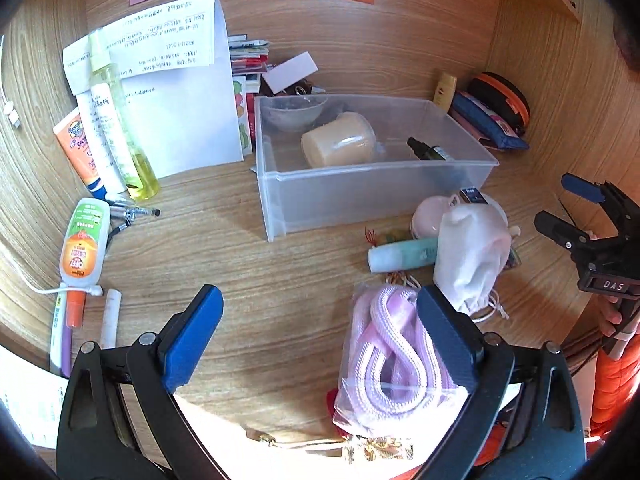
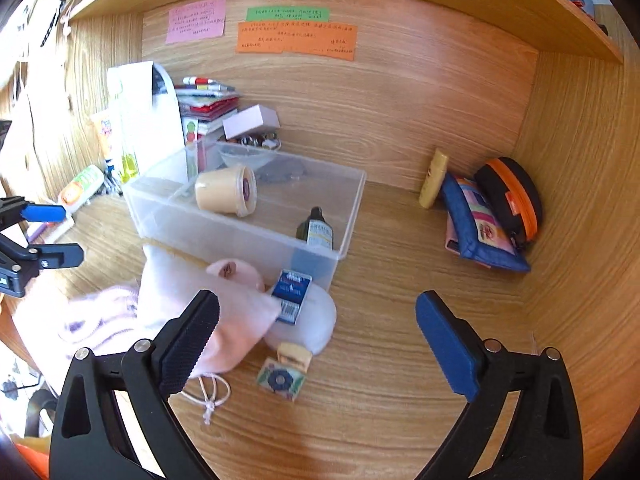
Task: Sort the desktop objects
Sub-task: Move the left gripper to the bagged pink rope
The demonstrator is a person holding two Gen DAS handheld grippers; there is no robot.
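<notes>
Clutter lies loose on the table around a clear plastic bin, which already holds a beige cup, a dark dropper bottle and a small bowl, so it looks like the sorting container. The left gripper hangs wide open and empty beside a bagged pink cord. The right gripper is equally spread and empty over a white drawstring pouch and a blue card box, just in front of the bin, likely the next pick.
</notes>
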